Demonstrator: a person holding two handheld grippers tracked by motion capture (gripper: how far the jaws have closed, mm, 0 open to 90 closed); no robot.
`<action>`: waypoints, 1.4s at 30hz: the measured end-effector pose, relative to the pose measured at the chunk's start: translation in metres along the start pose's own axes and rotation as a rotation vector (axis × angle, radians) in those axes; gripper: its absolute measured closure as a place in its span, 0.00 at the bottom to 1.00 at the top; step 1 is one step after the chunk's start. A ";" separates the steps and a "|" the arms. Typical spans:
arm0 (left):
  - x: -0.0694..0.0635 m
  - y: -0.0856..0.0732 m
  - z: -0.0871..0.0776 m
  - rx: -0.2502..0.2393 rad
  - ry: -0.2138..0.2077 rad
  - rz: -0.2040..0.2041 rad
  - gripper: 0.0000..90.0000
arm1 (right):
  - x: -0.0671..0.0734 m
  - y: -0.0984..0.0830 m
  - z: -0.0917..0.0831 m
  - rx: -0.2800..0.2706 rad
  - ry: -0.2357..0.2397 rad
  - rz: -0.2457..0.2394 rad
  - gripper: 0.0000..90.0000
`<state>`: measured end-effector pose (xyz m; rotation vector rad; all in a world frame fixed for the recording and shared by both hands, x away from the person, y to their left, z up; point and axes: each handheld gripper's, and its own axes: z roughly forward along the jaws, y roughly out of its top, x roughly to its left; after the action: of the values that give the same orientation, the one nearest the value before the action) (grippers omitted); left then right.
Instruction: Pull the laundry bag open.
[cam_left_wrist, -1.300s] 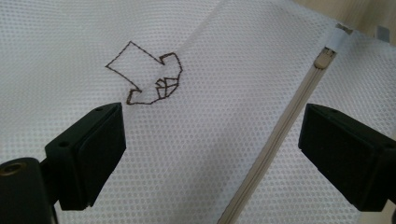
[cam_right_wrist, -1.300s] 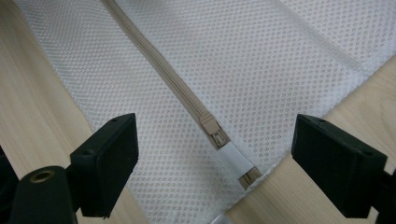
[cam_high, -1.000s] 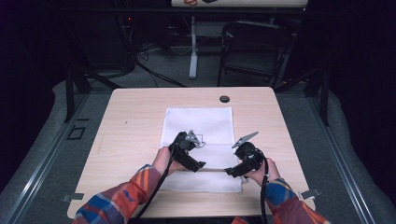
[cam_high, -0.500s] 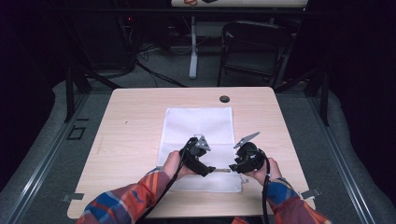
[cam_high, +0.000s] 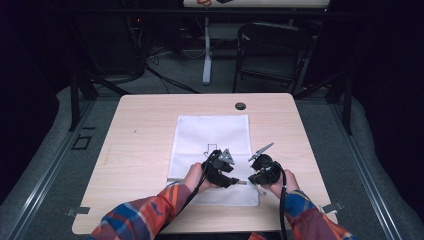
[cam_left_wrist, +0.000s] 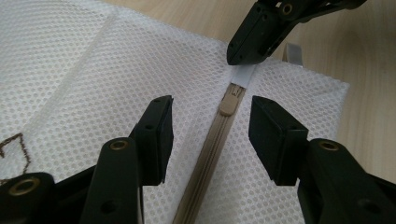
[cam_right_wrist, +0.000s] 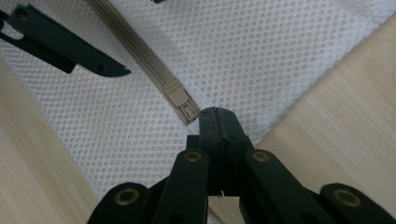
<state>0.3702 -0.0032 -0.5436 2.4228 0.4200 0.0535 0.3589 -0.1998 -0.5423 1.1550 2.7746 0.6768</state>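
White mesh bag (cam_high: 212, 145) flat at mid-worktop (cam_high: 145, 125), its beige zipper (cam_left_wrist: 212, 154) along the near edge at 6 o'clock, slider (cam_left_wrist: 229, 100) between the left tongs (cam_left_wrist: 210, 126). Left tongs half open and just closing, touching nothing; right tongs (cam_right_wrist: 218, 119) just closed, pinching the white tab (cam_left_wrist: 243, 74) past the slider. Bare worktop at 3 and 9 o'clock.

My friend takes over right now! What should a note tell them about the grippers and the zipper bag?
Right gripper: shut on the white fabric tab at the zipper's end.
Left gripper: fingers have just been closing, either side of the tan zipper slider, not yet touching it.
White mesh laundry bag: flat on the table, zipper along its near edge.
Done: end pinned.
Left: grip the slider, probably pull it along.
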 end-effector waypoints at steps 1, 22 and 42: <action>0.000 0.000 0.002 -0.005 -0.005 0.001 0.57 | 0.000 0.000 0.001 0.010 0.000 -0.005 1.00; -0.009 0.007 0.035 0.041 -0.057 0.063 0.85 | -0.003 -0.002 0.010 0.016 0.026 0.010 1.00; -0.009 0.006 0.036 0.032 -0.052 0.045 0.90 | -0.010 -0.006 0.012 -0.030 0.083 0.049 0.98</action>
<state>0.3689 -0.0329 -0.5671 2.4592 0.3448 0.0039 0.3653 -0.2058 -0.5566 1.2200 2.8011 0.7865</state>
